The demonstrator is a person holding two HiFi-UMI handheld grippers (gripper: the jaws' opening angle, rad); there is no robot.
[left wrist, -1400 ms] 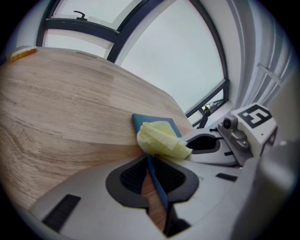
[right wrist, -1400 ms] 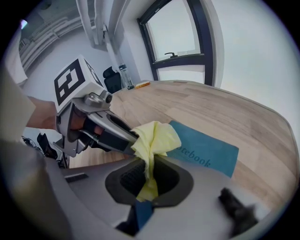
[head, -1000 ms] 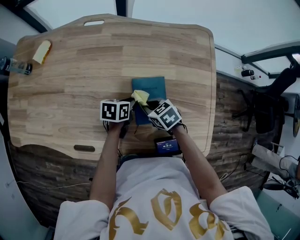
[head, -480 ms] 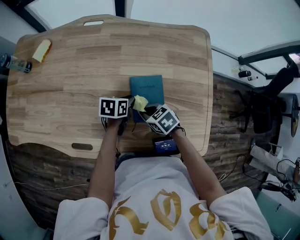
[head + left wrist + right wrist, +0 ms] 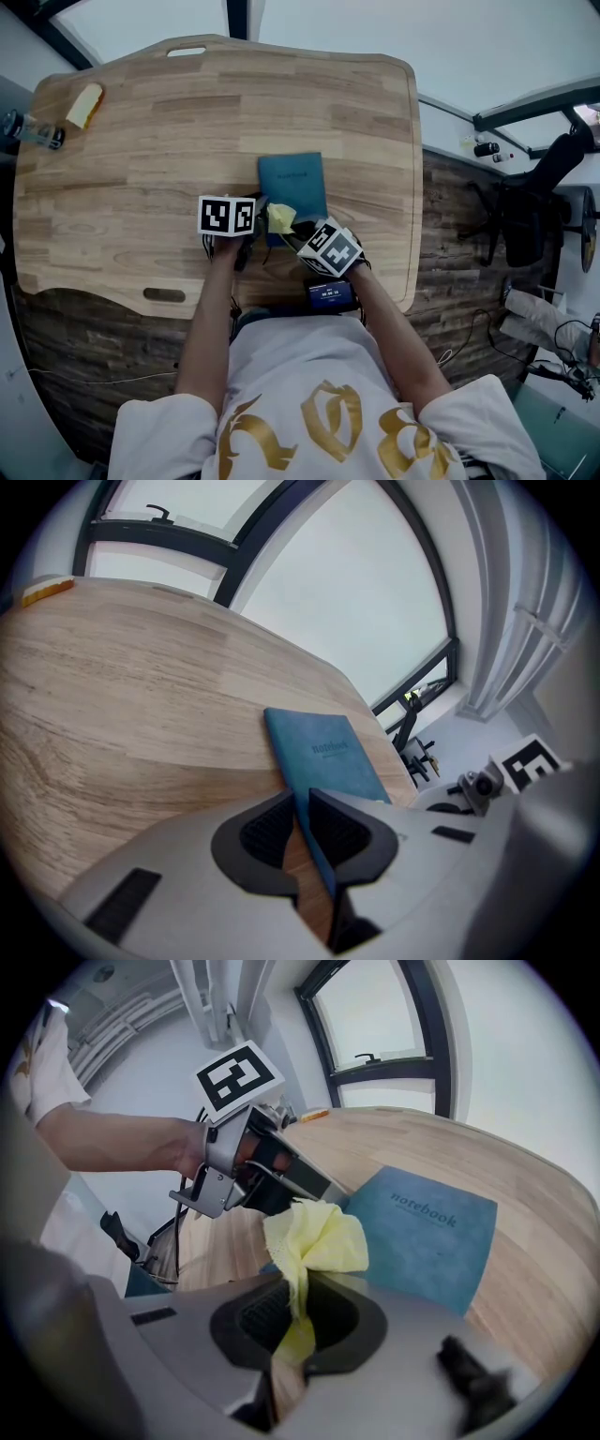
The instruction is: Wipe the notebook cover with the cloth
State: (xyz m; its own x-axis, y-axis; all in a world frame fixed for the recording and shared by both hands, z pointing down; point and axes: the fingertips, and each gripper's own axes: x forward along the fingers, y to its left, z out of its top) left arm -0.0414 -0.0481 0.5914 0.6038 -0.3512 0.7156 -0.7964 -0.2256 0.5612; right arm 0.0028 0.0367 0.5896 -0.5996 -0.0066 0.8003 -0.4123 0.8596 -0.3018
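Observation:
A blue notebook [image 5: 293,180] lies flat on the wooden table [image 5: 141,169], its cover up with the word "notebook" [image 5: 427,1237] on it. My left gripper [image 5: 255,218] is shut on the notebook's near left edge [image 5: 328,757], which runs between the jaws of the left gripper [image 5: 300,806]. My right gripper [image 5: 292,228] is shut on a crumpled yellow cloth [image 5: 279,217]. The cloth [image 5: 314,1232] bunches above the pads of the right gripper [image 5: 298,1299], over the notebook's near corner. Whether it touches the cover I cannot tell.
A yellow object [image 5: 83,103] and a small bottle [image 5: 28,131] sit at the table's far left corner. A dark device with a lit screen [image 5: 331,293] lies at the table's near edge by my right wrist. A black chair [image 5: 534,206] stands off the table's right side.
My right gripper has drawn the yellow cloth back over the notebook toward its near edge. The left gripper has kept its hold on the notebook.

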